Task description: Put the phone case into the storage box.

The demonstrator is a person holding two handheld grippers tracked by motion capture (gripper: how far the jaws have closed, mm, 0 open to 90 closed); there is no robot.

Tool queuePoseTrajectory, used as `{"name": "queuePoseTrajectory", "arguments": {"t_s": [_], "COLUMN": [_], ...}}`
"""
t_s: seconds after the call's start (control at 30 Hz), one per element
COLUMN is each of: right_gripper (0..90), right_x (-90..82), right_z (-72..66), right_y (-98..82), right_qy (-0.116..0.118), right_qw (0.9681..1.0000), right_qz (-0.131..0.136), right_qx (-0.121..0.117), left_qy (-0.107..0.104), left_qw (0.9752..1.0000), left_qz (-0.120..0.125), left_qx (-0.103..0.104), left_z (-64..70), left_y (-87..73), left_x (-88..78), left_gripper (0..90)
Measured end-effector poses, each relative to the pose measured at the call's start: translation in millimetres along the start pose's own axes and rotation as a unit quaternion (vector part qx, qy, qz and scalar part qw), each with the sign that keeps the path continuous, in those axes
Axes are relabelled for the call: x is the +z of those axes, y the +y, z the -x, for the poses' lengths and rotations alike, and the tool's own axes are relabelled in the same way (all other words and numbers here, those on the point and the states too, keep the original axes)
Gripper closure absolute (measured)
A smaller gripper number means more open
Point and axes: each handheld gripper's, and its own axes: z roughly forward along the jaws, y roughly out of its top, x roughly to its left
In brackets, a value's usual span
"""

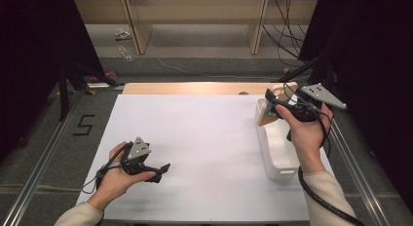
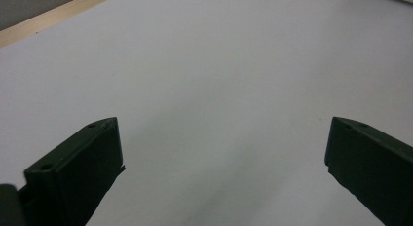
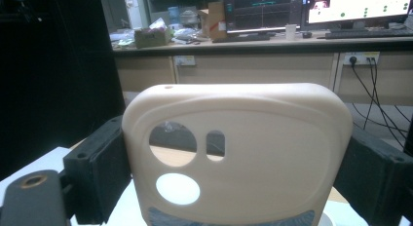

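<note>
- The beige phone case [image 3: 238,153] sits clamped between your right gripper's [image 1: 272,106] jaws, held upright above the far end of the white bin [image 1: 280,153] at the table's right side.
- In the right gripper view, the black jaws press on both edges of the case, camera cut-outs at the upper left.
- Your left gripper [image 1: 158,172] rests low over the white tabletop [image 1: 204,138], jaws spread wide with nothing between them.

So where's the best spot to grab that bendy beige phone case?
Probably by its two long side edges, as the right gripper does now: one jaw on each side of the beige phone case. Those edges are straight and parallel, while the flat back is broad and has camera holes. Come from the bottom end, above the white bin.
</note>
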Motion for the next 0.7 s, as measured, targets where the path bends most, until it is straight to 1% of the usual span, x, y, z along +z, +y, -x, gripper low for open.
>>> {"name": "queuePoseTrajectory", "arguments": {"t_s": [0.53,0.7], "right_gripper": [11.5,11.5], "right_x": [-1.6,-2.7], "right_z": [7.4,11.8], "right_y": [1.9,3.4], "right_qy": [-0.010,-0.017], "right_qw": [0.9999,0.9998], "right_qz": [0.004,0.006], "right_qx": [0.001,0.001], "left_qy": [-0.001,-0.001], "left_qw": [1.0000,1.0000], "left_qz": [0.000,0.000], "left_qx": [0.000,0.001], "left_z": [0.3,0.5], "left_y": [0.1,0.3], "left_x": [0.1,0.2], "left_gripper": [0.0,0.0]}}
